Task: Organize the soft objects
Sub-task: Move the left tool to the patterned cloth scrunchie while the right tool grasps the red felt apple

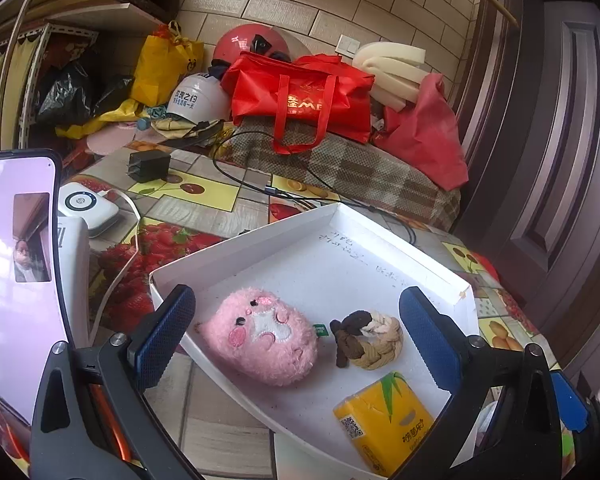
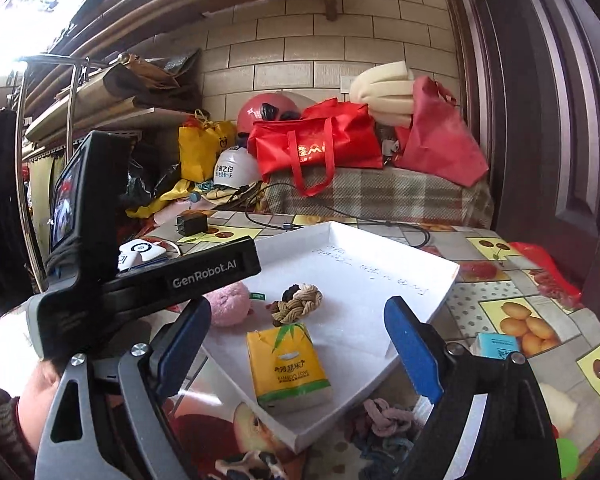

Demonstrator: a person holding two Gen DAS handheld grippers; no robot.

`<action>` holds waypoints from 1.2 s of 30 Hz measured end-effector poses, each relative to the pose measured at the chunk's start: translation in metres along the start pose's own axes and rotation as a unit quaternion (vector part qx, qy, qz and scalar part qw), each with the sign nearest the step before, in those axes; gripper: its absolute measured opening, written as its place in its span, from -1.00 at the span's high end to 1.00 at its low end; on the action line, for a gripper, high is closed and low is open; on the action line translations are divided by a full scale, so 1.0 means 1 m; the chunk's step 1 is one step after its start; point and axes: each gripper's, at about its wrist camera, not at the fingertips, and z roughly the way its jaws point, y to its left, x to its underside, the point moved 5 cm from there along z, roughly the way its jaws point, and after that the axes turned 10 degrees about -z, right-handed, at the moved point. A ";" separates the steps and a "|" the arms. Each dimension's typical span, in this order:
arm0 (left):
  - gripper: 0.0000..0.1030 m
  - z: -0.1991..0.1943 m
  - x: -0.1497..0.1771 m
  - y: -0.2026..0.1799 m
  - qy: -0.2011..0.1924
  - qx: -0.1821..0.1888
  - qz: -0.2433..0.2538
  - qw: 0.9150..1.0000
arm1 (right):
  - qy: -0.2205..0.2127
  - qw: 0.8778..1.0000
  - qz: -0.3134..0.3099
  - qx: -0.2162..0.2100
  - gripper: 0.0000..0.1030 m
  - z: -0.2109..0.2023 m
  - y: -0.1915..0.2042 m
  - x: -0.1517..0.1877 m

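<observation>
A white shallow box (image 1: pixel 300 264) (image 2: pixel 380 280) lies on the table. In it are a pink plush toy (image 1: pixel 260 340) (image 2: pixel 230 300), a brown and beige braided rope knot (image 1: pixel 366 338) (image 2: pixel 298 300) and a yellow tissue pack (image 1: pixel 384 420) (image 2: pixel 288 364). My left gripper (image 1: pixel 300 336) is open and empty, its fingers either side of the plush and knot. My right gripper (image 2: pixel 300 348) is open and empty, above the tissue pack. The left gripper's body shows in the right wrist view (image 2: pixel 148 276).
A fruit-print cloth covers the table (image 2: pixel 520 320). A multicoloured braided soft piece (image 2: pixel 384 420) lies beside the box's near corner, a blue-white pack (image 2: pixel 496 344) to its right. A charger (image 1: pixel 148 164), cables and a white device (image 1: pixel 88 204) lie behind; red bags (image 1: pixel 300 96) at back.
</observation>
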 end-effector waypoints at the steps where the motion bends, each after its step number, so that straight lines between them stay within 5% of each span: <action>1: -0.99 -0.001 0.001 -0.001 0.001 0.000 0.004 1.000 | 0.004 1.000 0.000 0.000 -0.72 -0.001 -0.001 0.001; 12: -0.99 -0.046 0.021 -0.014 0.003 0.042 0.056 0.998 | 0.018 1.000 0.000 0.020 -0.72 -0.045 -0.040 0.026; 16: -0.99 -0.061 0.032 -0.016 0.039 0.077 0.056 0.995 | 0.009 0.998 0.043 0.052 -0.73 -0.069 -0.094 0.041; 17: -0.99 -0.062 0.036 -0.017 0.054 0.086 0.055 0.993 | 0.010 0.997 0.052 0.058 -0.88 -0.073 -0.105 0.044; 18: -0.99 -0.063 0.041 -0.017 0.073 0.098 0.054 0.991 | 0.013 0.996 0.066 0.066 -1.00 -0.077 -0.122 0.049; 26: -0.99 -0.074 0.076 -0.030 0.169 0.121 0.125 0.970 | 0.049 0.981 0.164 0.091 -1.00 -0.103 -0.215 0.086; 31: -0.99 -0.085 0.103 -0.046 0.219 0.155 0.177 0.947 | 0.079 0.982 0.172 0.011 -1.00 -0.097 -0.203 0.093; 36: -0.99 -0.088 0.130 -0.062 0.251 0.149 0.240 0.926 | 0.107 0.990 0.086 -0.037 -1.00 -0.086 -0.160 0.085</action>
